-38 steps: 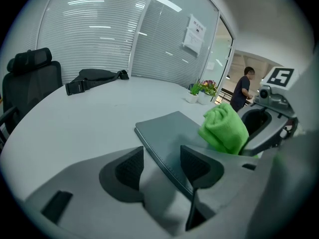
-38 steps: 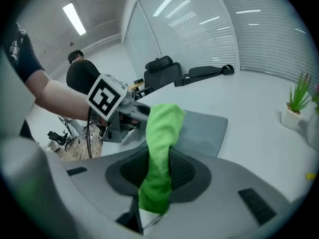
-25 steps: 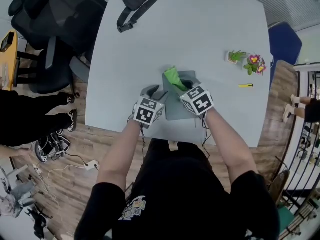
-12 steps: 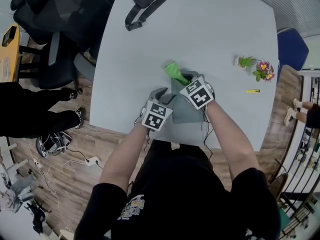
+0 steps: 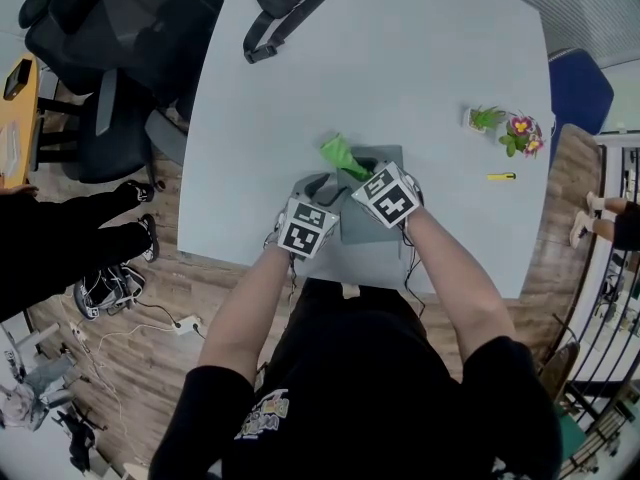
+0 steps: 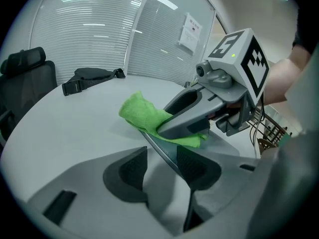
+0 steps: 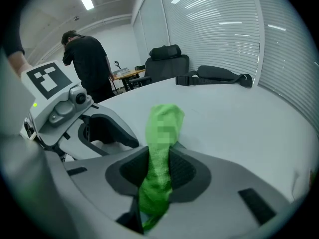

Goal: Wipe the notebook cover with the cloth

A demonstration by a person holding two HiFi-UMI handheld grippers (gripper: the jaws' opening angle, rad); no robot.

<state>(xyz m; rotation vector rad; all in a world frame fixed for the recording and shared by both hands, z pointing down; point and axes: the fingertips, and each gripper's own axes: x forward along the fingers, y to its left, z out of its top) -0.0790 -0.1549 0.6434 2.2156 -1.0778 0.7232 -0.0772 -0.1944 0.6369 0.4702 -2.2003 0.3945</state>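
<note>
Pinching cloth (image 7: 163, 128), right hand-held gripper (image 7: 158, 166) tilted down

No word or number can be read anywhere: only black-and-white square patterns are carried by the left cube (image 5: 305, 228) and the right cube (image 5: 390, 195), while the print on the wall sheet (image 6: 191, 31) and the shirt (image 5: 262, 415) is too small to be made out.
</note>
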